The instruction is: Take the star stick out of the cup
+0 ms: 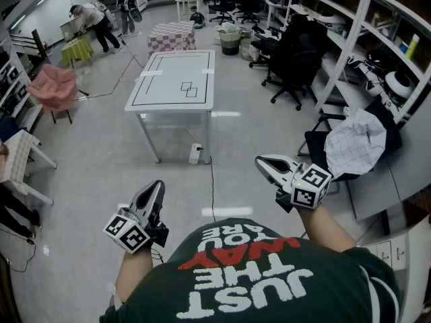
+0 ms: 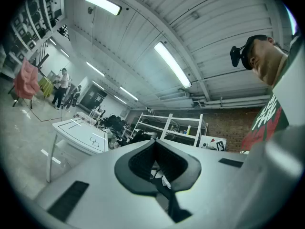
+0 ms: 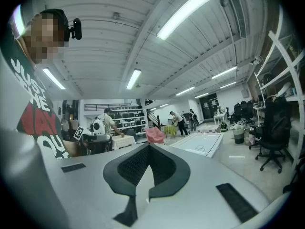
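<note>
No cup or star stick shows in any view. In the head view my left gripper is held low in front of the person's body, jaw tips together, nothing between them. My right gripper is held a little higher on the right, also shut and empty. The left gripper view shows its tips meeting, aimed up toward the ceiling. The right gripper view shows its tips closed too. A white table with black line markings stands a few steps ahead, its top bare.
Black office chairs and white shelving fill the right side. A checkered cloth lies on a chair at near right. A pink chair stands at left. People work at the back left. A cable runs across the floor to a power strip.
</note>
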### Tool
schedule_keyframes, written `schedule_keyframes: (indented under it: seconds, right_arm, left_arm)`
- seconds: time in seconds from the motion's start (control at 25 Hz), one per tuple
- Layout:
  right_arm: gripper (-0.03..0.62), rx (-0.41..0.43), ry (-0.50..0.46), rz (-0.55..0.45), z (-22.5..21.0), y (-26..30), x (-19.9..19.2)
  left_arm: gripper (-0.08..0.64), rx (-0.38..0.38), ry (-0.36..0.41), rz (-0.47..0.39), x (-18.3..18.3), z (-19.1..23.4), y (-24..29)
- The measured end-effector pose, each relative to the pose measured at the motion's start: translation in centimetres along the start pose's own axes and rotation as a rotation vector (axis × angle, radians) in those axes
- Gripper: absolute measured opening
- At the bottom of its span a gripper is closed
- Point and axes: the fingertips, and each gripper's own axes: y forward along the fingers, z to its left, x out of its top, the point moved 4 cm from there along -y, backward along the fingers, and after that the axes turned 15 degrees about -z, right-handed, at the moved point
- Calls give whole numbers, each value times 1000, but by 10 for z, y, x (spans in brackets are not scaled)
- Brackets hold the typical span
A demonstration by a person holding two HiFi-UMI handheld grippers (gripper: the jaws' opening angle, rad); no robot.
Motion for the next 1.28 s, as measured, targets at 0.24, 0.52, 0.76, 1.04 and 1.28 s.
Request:
schedule_keyframes:
  seconds: [0.24,0.52,0.76,1.04,1.28]
  right_arm:
    - [32,22,-1,9,-3,-8,1]
    - [32,24,26,0,-18,-26,3]
    - [32,47,59,-15,-38,-43,5]
    - [32,103,75,-1,-61,-53,-5]
    - [32,155,88,7,-75,-29,-16]
  left_arm:
    - [3,-11,-3,-3,-9,-7,6]
    - [3,-6,-4,10,-22,-26,18]
    - [3,30,-4,24,-39,-42,27]
    - [3,78,20,33,-57,-57,35]
    - [3,121,23,40,-64,-44,34]
